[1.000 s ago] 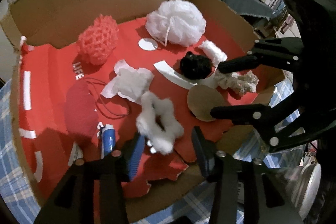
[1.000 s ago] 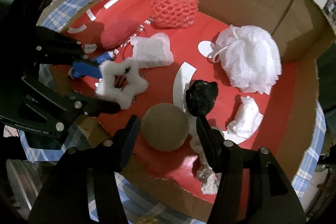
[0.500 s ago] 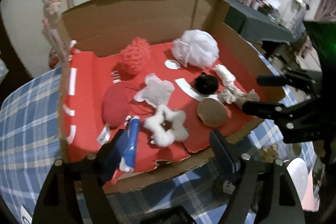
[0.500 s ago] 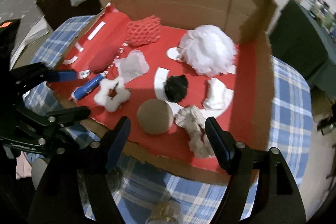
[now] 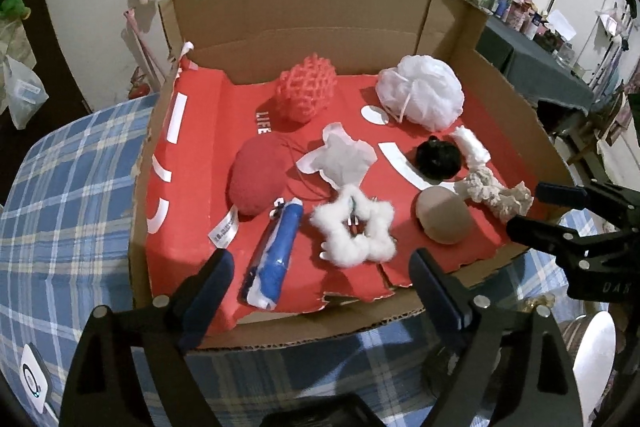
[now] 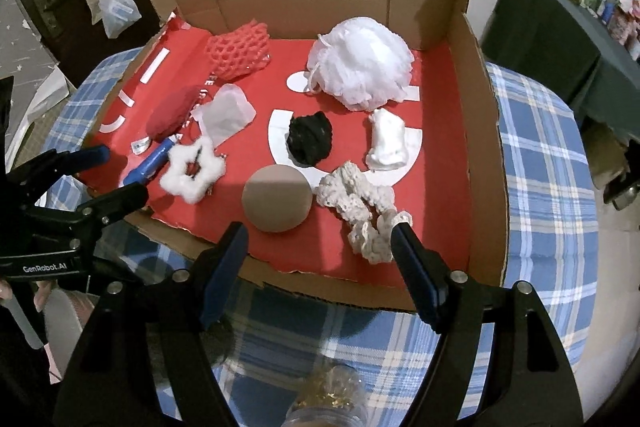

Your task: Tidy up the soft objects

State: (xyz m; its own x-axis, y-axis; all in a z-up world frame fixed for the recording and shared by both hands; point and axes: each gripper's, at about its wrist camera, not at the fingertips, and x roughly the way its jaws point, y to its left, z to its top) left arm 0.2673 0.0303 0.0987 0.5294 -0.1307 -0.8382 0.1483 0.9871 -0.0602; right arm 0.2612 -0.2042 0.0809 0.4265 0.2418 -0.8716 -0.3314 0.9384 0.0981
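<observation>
I see dim indoor light from above, soft shadows inside the cardboard box [image 5: 304, 11], strong fisheye bending and black vignette corners, focus mostly sharp.

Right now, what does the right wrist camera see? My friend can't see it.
An open cardboard box with a red floor holds soft things: a white pouf, black scrunchie, tan sponge and fuzzy star. The right gripper hangs open and empty at its near edge.

1. Brown cardboard box [image 5: 304, 15], red printed liner with white marks.
2. Blue-and-white plaid tablecloth [image 5: 68, 211].
3. White mesh pouf [image 5: 420, 95] and coral-red net sponge [image 5: 306, 93] near the box's back wall.
4. Black scrunchie [image 5: 438, 159], tan round sponge [image 5: 444, 214], white fluffy star [image 5: 354, 227].
</observation>
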